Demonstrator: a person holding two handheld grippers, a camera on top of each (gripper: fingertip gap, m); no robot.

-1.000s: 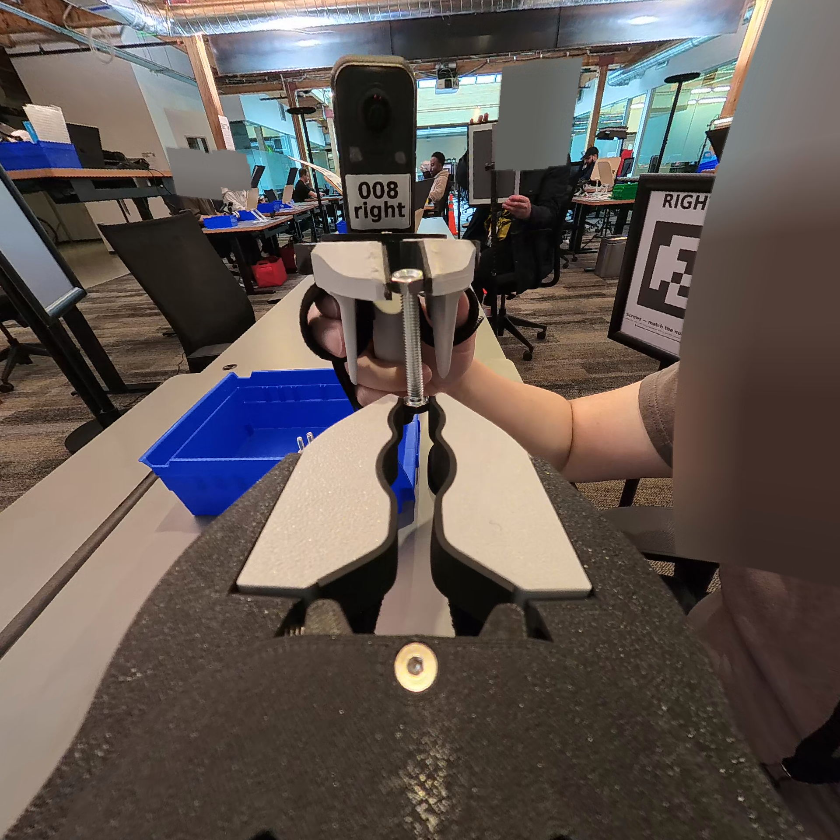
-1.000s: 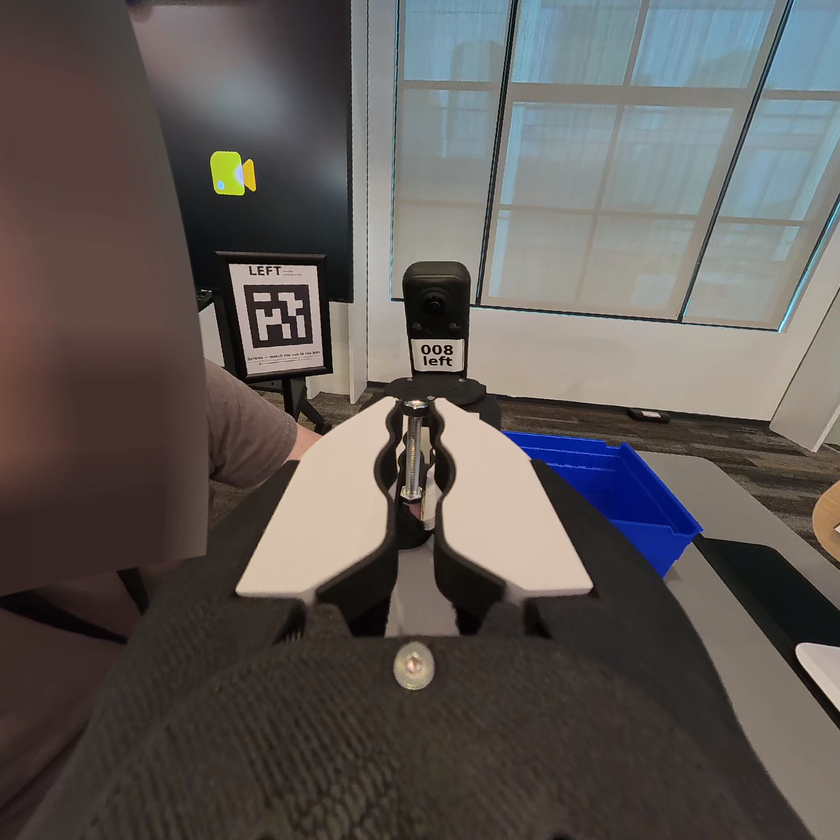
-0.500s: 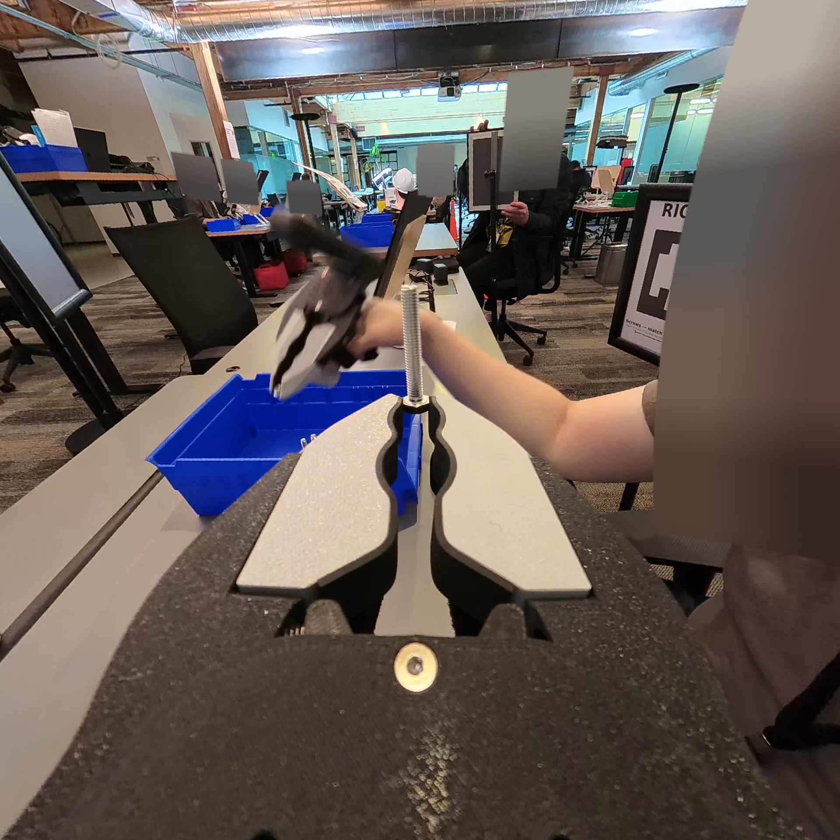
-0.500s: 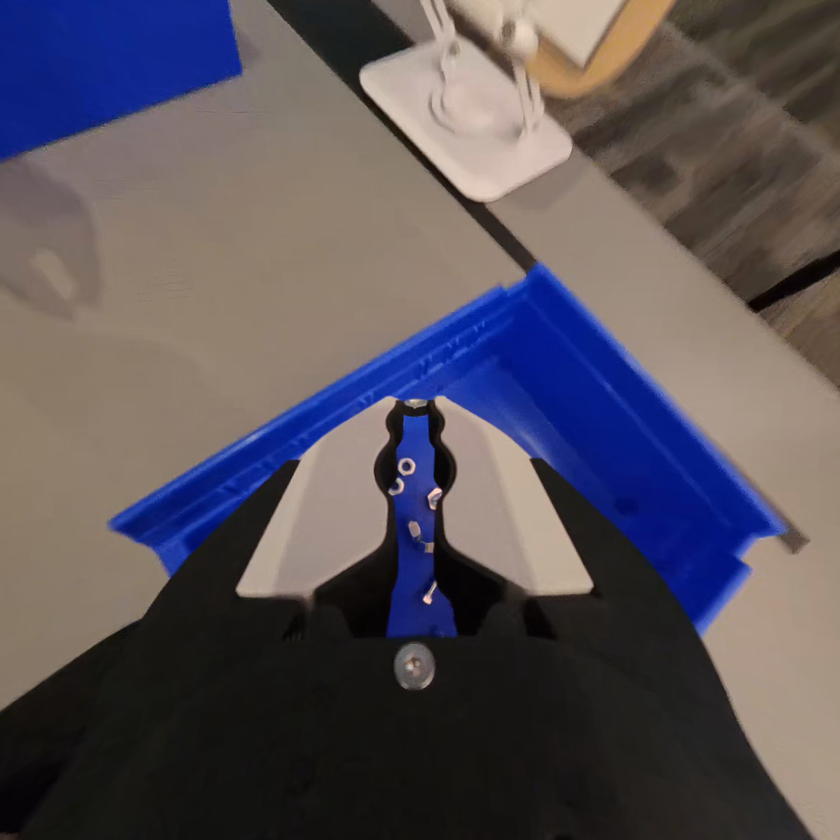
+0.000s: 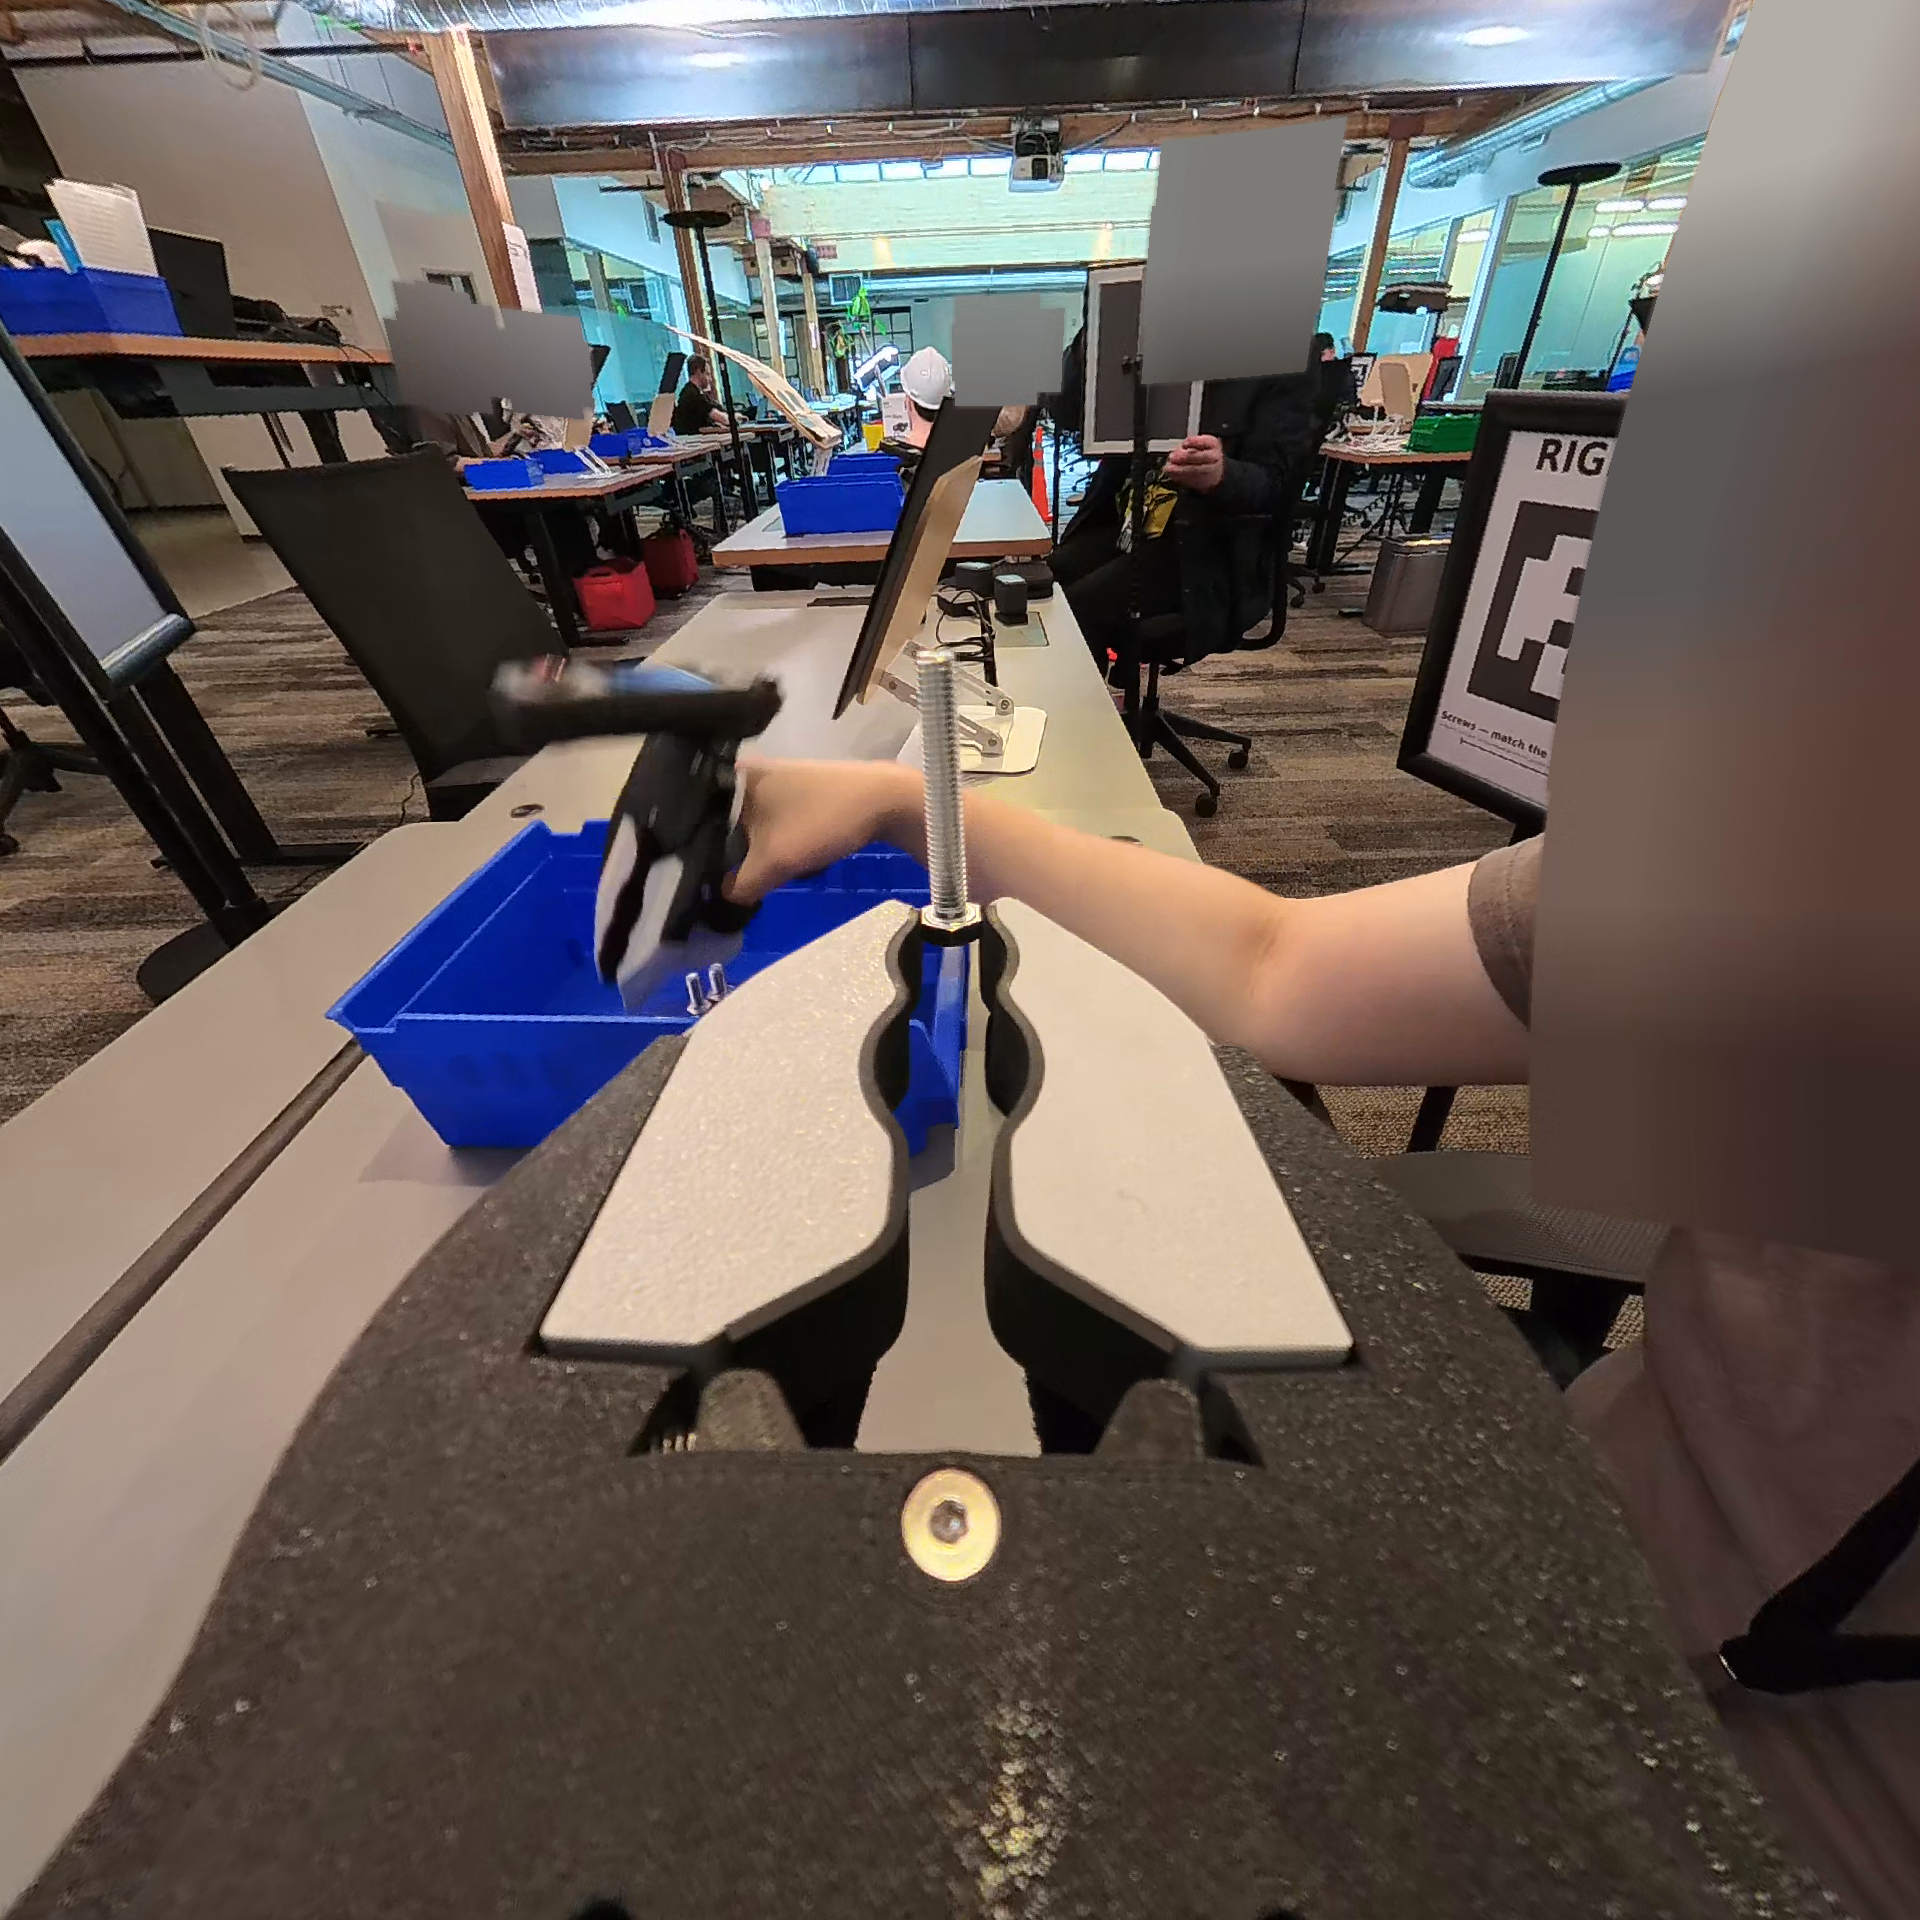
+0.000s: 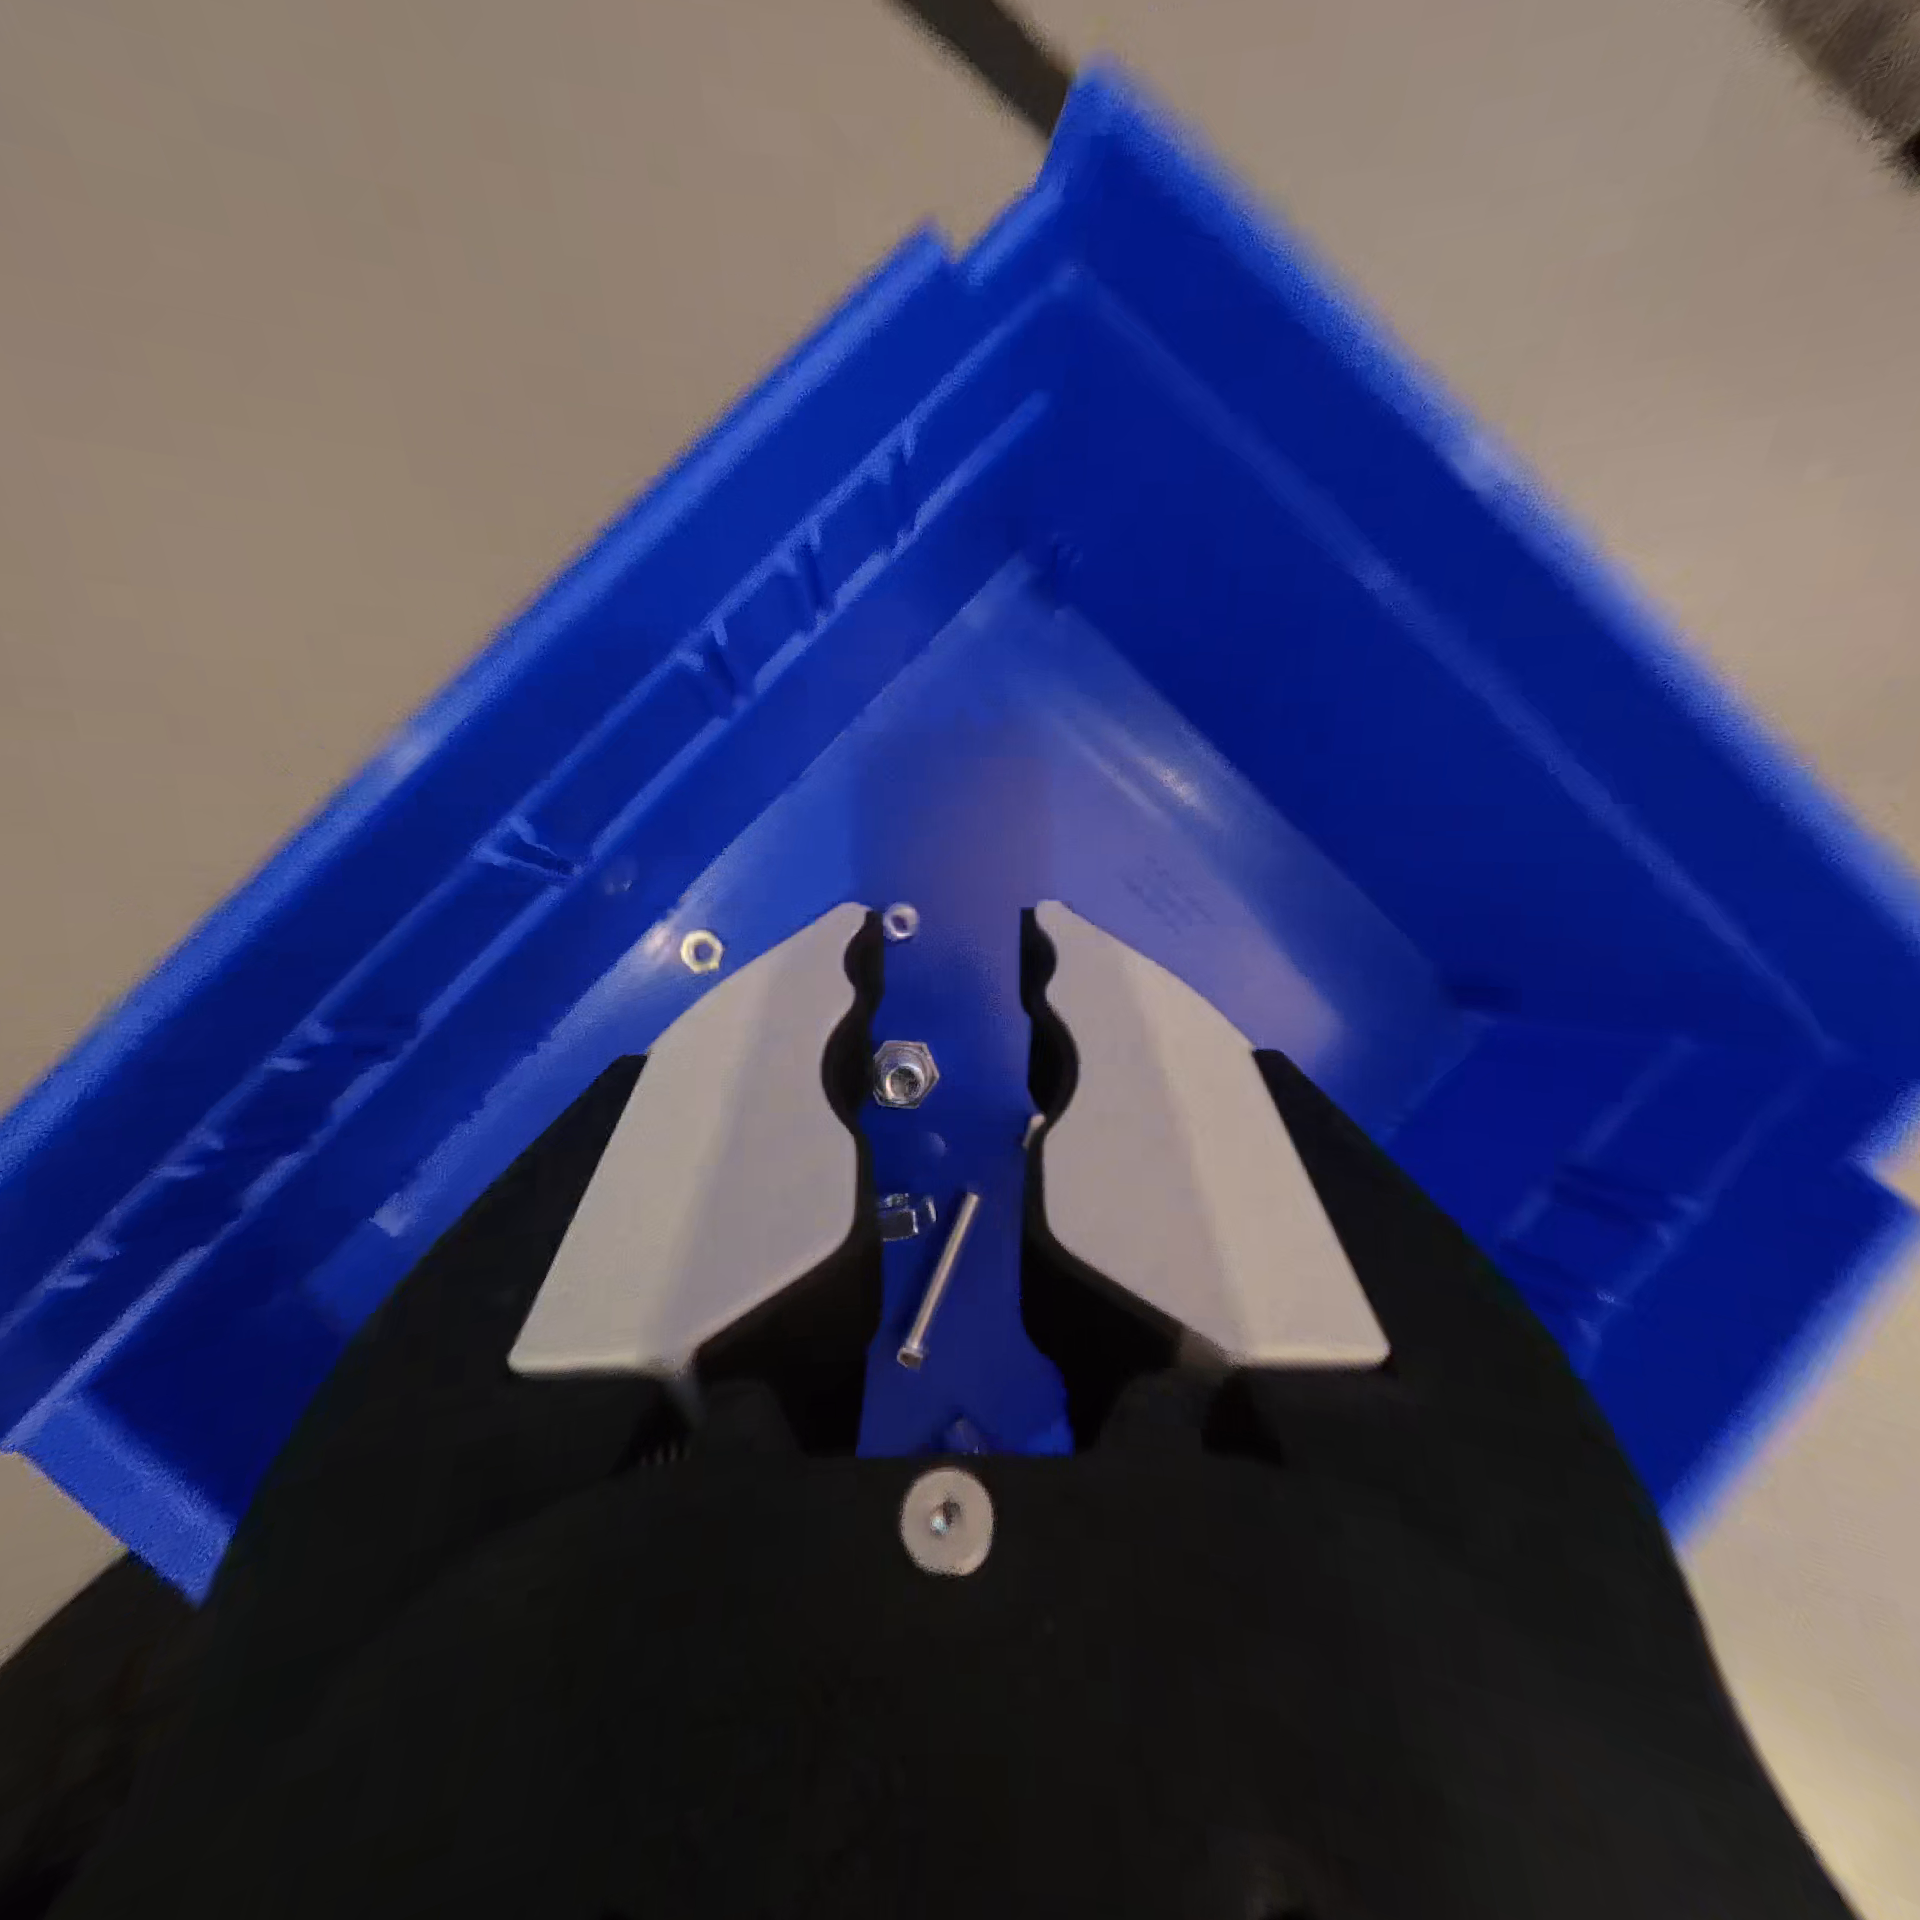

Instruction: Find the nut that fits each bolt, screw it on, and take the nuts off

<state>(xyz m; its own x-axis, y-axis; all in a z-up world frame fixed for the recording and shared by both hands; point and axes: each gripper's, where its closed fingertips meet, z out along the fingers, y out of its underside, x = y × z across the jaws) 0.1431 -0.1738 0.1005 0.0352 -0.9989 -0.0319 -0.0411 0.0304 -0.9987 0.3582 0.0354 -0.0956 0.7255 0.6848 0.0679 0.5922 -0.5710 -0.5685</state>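
Bolt upright in the left gripper, fingertips clamped on its head

Left wrist view: right gripper reaches into the blue bin beside two standing bolts. Right wrist view: its fingers spread over bin floor; one large nut between them, two small nuts near the tips, one slim bolt lying flat

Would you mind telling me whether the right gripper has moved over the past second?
Yes. In the left wrist view, the right gripper has left the tip of the upright bolt and gone down and leftward into the blue bin.
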